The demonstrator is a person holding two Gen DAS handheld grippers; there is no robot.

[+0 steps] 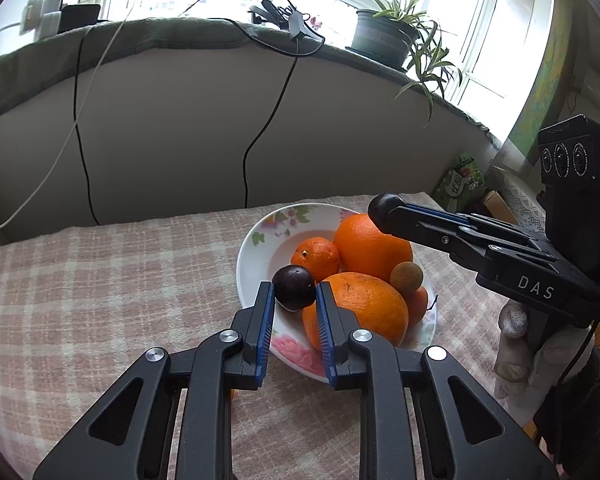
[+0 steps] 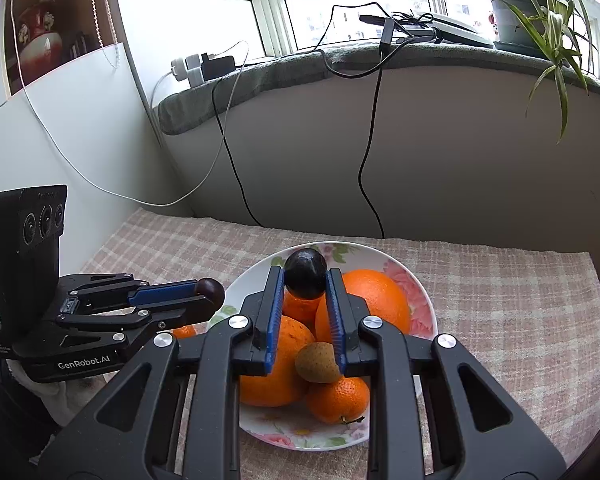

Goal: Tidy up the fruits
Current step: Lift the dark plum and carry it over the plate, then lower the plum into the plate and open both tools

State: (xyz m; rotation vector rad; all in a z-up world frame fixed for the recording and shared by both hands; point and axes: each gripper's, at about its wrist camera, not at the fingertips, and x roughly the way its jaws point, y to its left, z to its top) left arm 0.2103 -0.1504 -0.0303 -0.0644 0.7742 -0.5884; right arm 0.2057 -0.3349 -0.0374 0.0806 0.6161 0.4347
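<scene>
Two dark plums held over the floral plate, one in each gripper.

My left gripper (image 1: 295, 292) pinches a dark purple round plum (image 1: 294, 288) over the near rim of the white floral plate (image 1: 256, 252); my right gripper (image 2: 305, 276) pinches a second dark plum (image 2: 305, 273) above the heaped oranges (image 2: 376, 300). Both plums sit crosswise between the fingers, so I judge the drop lies straight below, left nearer the bare spot.
</scene>
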